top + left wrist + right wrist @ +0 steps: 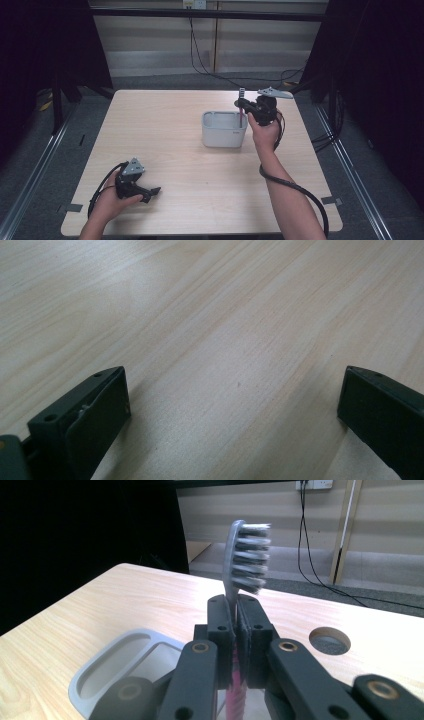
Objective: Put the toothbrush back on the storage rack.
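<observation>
— Where's the toothbrush (pixel 243 560) sitting right now?

— You have it pinched in your right gripper (pixel 236 625), jaws pressed together on the neck just below the bristles. It stands upright, head up, bristles facing right in the right gripper view, with the pink handle hanging down past the jaws. In the high view it hovers over the right end of the grey tub (pixel 224 129), which sits on the counter (pixel 165 130) right of centre.

— How will it handle?

— Light and stiff, I'd judge, so weight is no worry. The plastic looks smooth, though, and a hold that high leaves the long handle free to swing or twist between the jaws. A pinch nearer mid-handle would probably steady it better.

— And my left gripper (pixel 134 185)?

— It rests at the near left of the counter, well apart from the tub, jaws spread wide with nothing between them but bare wood.

— Anything to watch?

— The tub's rim. If the handle tip catches it, the brush could pivot in your hold.
</observation>
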A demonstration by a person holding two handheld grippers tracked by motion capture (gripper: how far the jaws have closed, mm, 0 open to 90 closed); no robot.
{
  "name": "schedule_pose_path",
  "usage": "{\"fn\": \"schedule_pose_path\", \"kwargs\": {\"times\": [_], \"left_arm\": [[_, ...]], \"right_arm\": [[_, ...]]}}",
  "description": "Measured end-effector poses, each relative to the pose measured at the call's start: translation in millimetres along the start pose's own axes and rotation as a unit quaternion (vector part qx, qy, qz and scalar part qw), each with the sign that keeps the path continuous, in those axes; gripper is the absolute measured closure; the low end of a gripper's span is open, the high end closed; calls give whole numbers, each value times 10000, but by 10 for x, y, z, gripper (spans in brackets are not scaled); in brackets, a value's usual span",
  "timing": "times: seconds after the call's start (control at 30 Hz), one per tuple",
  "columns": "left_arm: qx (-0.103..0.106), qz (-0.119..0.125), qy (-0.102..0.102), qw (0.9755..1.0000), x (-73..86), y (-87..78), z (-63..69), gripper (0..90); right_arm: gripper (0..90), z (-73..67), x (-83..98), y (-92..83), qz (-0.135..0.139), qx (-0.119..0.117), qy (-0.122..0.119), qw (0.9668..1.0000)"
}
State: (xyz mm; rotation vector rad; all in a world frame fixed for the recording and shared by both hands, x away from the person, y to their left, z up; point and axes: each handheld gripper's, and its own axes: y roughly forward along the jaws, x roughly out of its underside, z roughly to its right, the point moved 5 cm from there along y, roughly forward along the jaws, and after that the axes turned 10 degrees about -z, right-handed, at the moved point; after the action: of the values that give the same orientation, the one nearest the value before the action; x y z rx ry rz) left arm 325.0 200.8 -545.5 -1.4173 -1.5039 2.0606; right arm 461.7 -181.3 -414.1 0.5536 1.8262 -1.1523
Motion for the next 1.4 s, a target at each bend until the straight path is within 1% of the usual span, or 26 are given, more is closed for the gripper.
{"fn": "schedule_pose_path", "kwargs": {"times": [0.63, 1.07, 1.4], "left_arm": [[13, -1, -8, 10000, 0, 1, 2, 0], [18, -8, -23, 10000, 2, 0, 5, 0], [20, 0, -18, 10000, 1, 1, 4, 0]], "right_arm": [[861, -1, 146, -23, -100, -49, 23, 9999], [861, 65, 238, -93, -140, -37, 81, 9999], [860, 20, 314, -89, -234, -93, 44, 9997]]}}
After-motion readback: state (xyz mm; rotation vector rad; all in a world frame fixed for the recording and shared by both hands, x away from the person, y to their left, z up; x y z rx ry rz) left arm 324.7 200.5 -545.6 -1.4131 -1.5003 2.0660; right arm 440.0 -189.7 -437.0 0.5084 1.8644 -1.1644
